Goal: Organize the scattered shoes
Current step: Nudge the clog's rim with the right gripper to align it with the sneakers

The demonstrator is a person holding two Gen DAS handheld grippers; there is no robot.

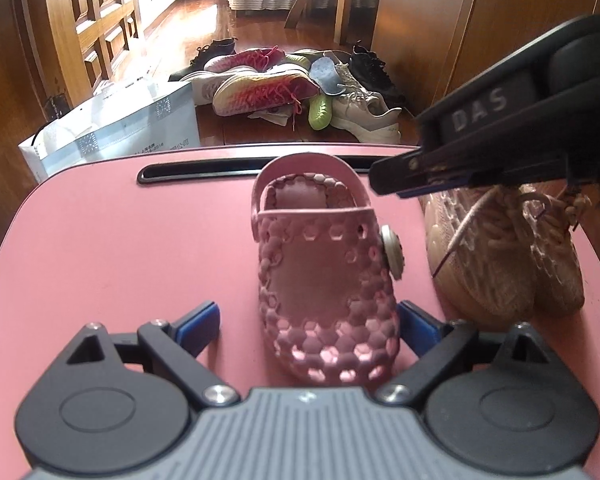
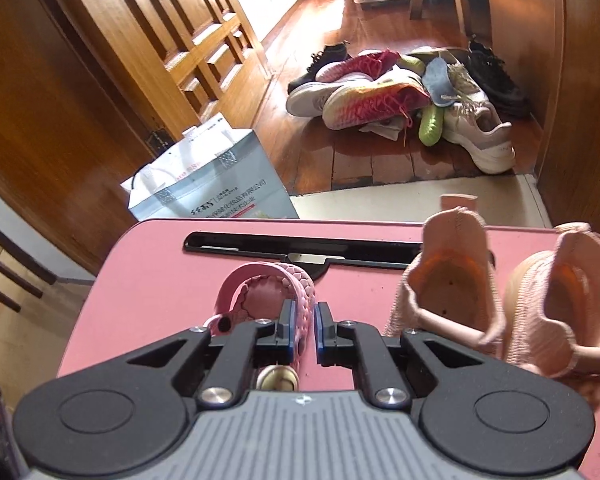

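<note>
A pink perforated clog (image 1: 324, 280) lies on the pink table (image 1: 120, 240), toe toward the left wrist camera. My left gripper (image 1: 308, 324) is open wide, and the clog's toe lies between its fingers without being gripped. My right gripper (image 1: 384, 182) reaches in from the right, near the clog's heel. In the right wrist view the clog (image 2: 260, 292) has its side wall between the narrowly parted jaws of my right gripper (image 2: 305, 324), and the pads do not seem to press on it. A pair of peach knit sneakers (image 1: 500, 260) (image 2: 452, 280) stands on the table's right side.
A pile of several sneakers (image 1: 284, 80) (image 2: 400, 96) lies on the wooden floor beyond the table. A white paper bag (image 1: 116, 132) (image 2: 212, 176) stands by the table's far left corner. A black slot (image 1: 204, 170) runs along the table's far edge. Wooden doors line the left wall.
</note>
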